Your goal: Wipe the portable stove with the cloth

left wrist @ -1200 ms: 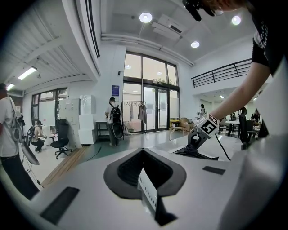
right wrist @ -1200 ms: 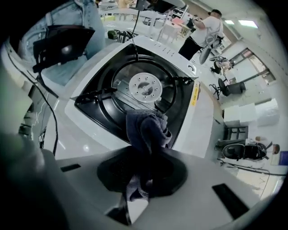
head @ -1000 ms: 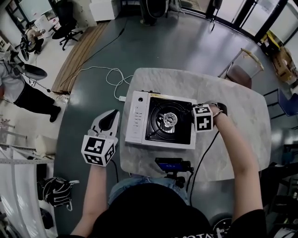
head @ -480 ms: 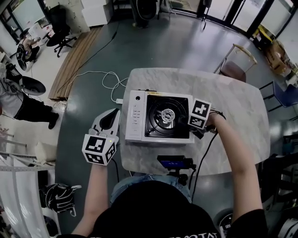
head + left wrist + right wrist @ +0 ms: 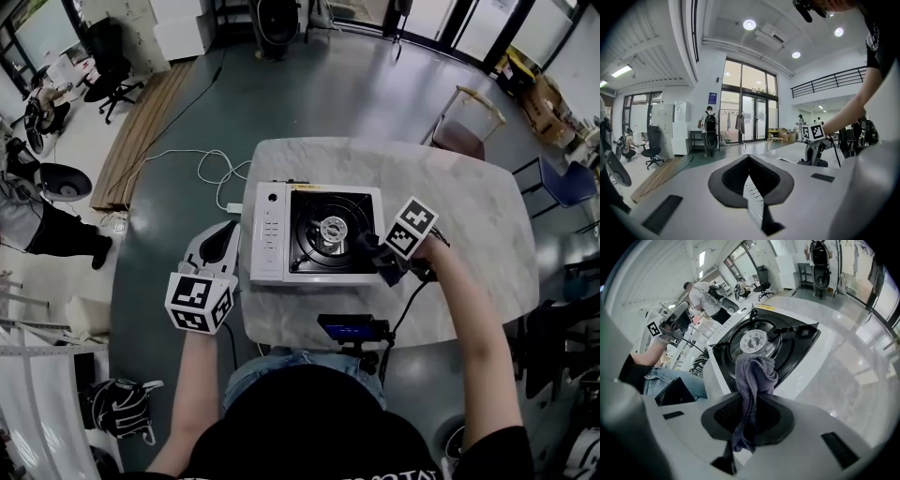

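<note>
The portable stove (image 5: 319,234), white with a black burner well, sits on the round marble table (image 5: 469,206). My right gripper (image 5: 378,259) is at the stove's front right corner, shut on a grey cloth (image 5: 367,246). In the right gripper view the cloth (image 5: 754,373) hangs bunched out of the right gripper (image 5: 751,401), just over the stove's (image 5: 806,364) white rim beside the round burner (image 5: 753,341). My left gripper (image 5: 215,251) hovers off the table's left edge, apart from the stove. In the left gripper view the left gripper (image 5: 751,190) is shut with nothing in it.
A phone on a small tripod (image 5: 349,330) stands at the table's near edge, with a black cable (image 5: 405,305) running to my right hand. A chair (image 5: 466,122) stands behind the table. A white cord (image 5: 214,173) lies on the floor, left. People (image 5: 37,225) are far left.
My right gripper has moved with the cloth from the stove's right edge toward its front right corner, turning as it went. The left gripper has stayed in place.
</note>
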The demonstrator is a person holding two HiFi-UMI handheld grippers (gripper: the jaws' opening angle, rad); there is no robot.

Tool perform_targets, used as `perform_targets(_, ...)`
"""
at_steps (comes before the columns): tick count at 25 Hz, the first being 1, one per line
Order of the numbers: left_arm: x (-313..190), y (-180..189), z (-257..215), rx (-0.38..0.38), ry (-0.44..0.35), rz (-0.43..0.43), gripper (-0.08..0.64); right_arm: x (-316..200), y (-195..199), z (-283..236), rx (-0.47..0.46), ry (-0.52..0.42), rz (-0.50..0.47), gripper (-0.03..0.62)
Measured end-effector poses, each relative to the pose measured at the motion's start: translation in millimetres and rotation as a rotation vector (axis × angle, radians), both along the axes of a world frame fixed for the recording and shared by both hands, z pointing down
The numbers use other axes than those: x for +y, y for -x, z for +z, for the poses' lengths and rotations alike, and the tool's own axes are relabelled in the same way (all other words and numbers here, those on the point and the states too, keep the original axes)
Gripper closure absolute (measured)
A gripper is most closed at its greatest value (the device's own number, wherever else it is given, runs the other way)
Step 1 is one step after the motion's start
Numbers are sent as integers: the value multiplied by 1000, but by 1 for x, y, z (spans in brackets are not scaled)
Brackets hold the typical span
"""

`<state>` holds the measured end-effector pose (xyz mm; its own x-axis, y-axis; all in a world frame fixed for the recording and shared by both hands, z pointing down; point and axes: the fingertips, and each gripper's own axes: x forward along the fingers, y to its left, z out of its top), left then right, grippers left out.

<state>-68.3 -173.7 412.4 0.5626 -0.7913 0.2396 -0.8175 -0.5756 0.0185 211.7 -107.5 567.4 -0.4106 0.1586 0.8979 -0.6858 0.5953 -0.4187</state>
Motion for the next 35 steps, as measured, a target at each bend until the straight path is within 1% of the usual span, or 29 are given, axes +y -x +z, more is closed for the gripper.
perform_targets(2,1,-1,0,6,-1,5,548,-1,-3,-3,40,-77,-51,517)
perform_targets(3,2,-1,0,8,-1,9,549,-4,-5,-8,70,-140,-79,517)
perform_targets(5,2,-1,1,10,0,12,549,-13,-9,-20,108,-299,-109,517)
perform_targets(7,1,1,4,18,6,6,549,-23,-8,-34,94,-461,-86,517)
perform_targets(8,1,2,4,26,10,4,549,-28,-7,-40,79,-541,-51,517)
perform_targets(10,1,2,4,43,14,5,548,-36,-9,-53,23,-687,70,517)
perform_targets(11,1,1,3,50,14,8,548,-38,-9,-60,-26,-735,151,517)
perform_targets(12,1,0,2,56,13,11,548,-38,-10,-66,-89,-757,238,517)
perform_targets(13,1,0,1,60,12,15,548,-36,-10,-71,-160,-752,327,517)
perform_targets(14,1,-1,0,64,10,18,549,-33,-9,-76,-234,-722,411,517)
perform_targets(16,0,-1,-2,71,8,22,549,-22,-3,-85,-364,-607,534,517)
perform_targets(17,0,-2,-2,73,8,23,548,-15,1,-88,-409,-538,569,517)
perform_targets(18,0,-2,-2,76,10,24,549,-8,5,-90,-435,-475,591,517)
perform_targets(20,1,-3,0,82,16,29,548,6,13,-89,-435,-382,598,517)
perform_targets(22,3,-5,3,87,25,35,549,19,22,-81,-381,-336,554,517)
perform_targets(24,5,-7,7,91,37,44,549,29,30,-66,-281,-322,482,516)
perform_targets(26,7,-10,10,93,49,55,549,34,34,-47,-144,-334,411,517)
perform_targets(29,8,-13,16,95,63,69,549,30,26,-23,126,-393,282,517)
perform_targets(30,8,-14,18,97,67,71,549,28,24,-18,200,-402,235,517)
perform_targets(31,8,-14,19,98,69,72,549,28,24,-13,252,-399,198,517)
perform_targets(32,7,-14,20,99,72,72,548,27,25,-9,279,-385,179,517)
perform_targets(33,7,-13,20,100,73,71,549,27,26,-5,288,-365,179,517)
perform_targets(35,7,-13,20,104,73,70,549,26,27,-2,274,-307,224,517)
